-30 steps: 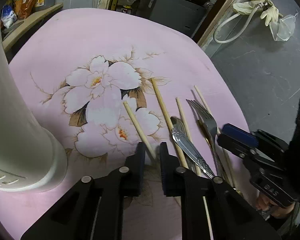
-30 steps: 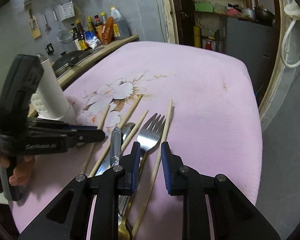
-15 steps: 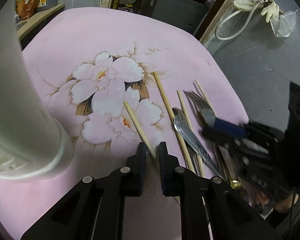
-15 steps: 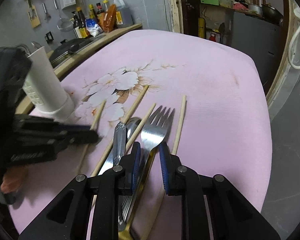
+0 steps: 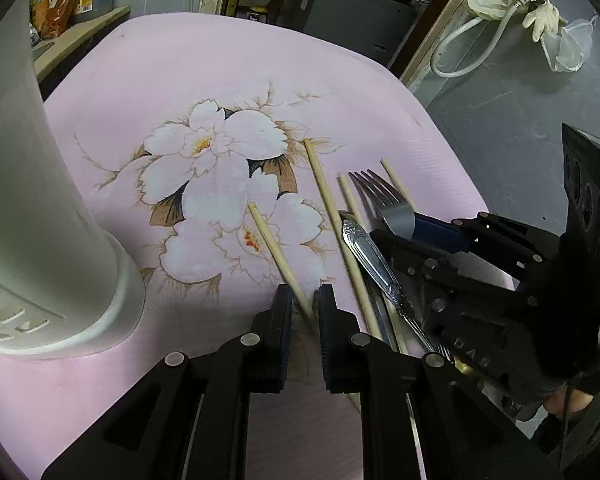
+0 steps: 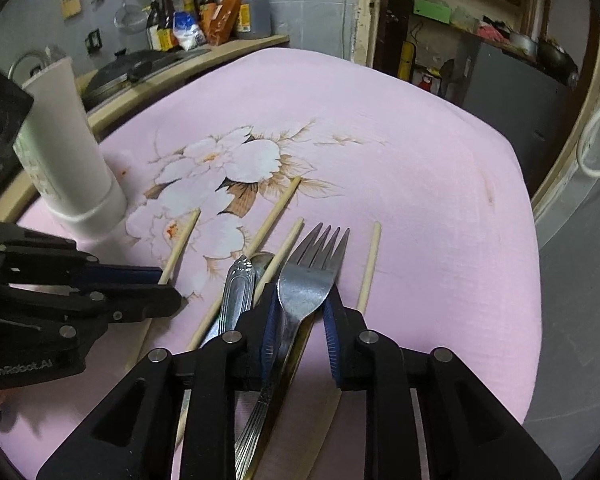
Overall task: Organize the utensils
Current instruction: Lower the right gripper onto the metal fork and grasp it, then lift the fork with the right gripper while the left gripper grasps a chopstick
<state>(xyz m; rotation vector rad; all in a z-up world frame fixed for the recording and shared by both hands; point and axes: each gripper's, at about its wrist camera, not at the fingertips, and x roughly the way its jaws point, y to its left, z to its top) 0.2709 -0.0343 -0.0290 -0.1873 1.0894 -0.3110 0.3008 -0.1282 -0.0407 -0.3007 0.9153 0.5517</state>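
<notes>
On the pink flowered cloth point(image 5: 204, 80) lie several wooden chopsticks, a steel fork point(image 6: 312, 276) and a utensil with an ornate silver handle point(image 6: 238, 288). My left gripper point(image 5: 303, 308) is shut on the near end of the leftmost chopstick point(image 5: 268, 236), which points away over the flower print. My right gripper point(image 6: 300, 312) straddles the fork's neck; its jaws are opening and the blue pads stand clear of the metal. In the left wrist view the right gripper point(image 5: 396, 232) reaches in from the right over the fork point(image 5: 384, 200). A gold handle lies partly hidden under the fork.
A tall white utensil holder point(image 6: 68, 152) stands at the cloth's left edge, close beside my left gripper point(image 6: 160, 284). Loose chopsticks point(image 6: 370, 268) flank the fork. Bottles point(image 6: 204, 12) and a pan sit on a shelf behind. The cloth drops off at the right to grey floor.
The right gripper slid forward and left over the fork and its jaws narrowed, then widened. The left gripper kept its chopstick; the holder looms closer on its left.
</notes>
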